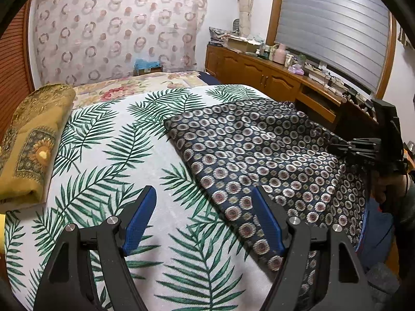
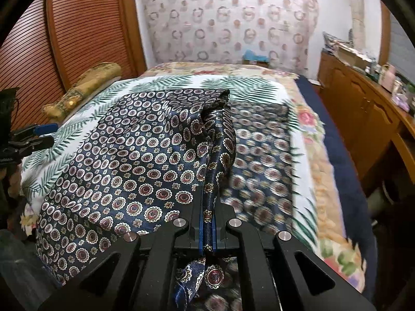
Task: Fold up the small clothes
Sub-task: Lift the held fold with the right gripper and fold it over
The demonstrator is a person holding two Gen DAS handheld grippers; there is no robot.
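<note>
A dark blue garment (image 1: pixel 259 150) printed with round medallions lies spread on the palm-leaf sheet (image 1: pixel 109 155) of the bed. My left gripper (image 1: pixel 202 207) stands open just above the sheet at the garment's near left edge, nothing between its blue pads (image 1: pixel 140 220). My right gripper (image 2: pixel 207 223) is shut on a fold of the same garment (image 2: pixel 145 155), which rises from the bed in a tented ridge toward its jaws. In the left wrist view the right gripper (image 1: pixel 334 147) shows at the garment's right edge. The left gripper (image 2: pixel 42 134) appears at the far left of the right wrist view.
A folded yellow patterned blanket (image 1: pixel 31 145) lies along the left side of the bed. A floral cover (image 2: pixel 326 176) lies under the leaf sheet. A wooden cabinet (image 1: pixel 259 75) crowded with small items runs along the right wall under a window. A slatted wooden door (image 2: pixel 77 33) stands at left.
</note>
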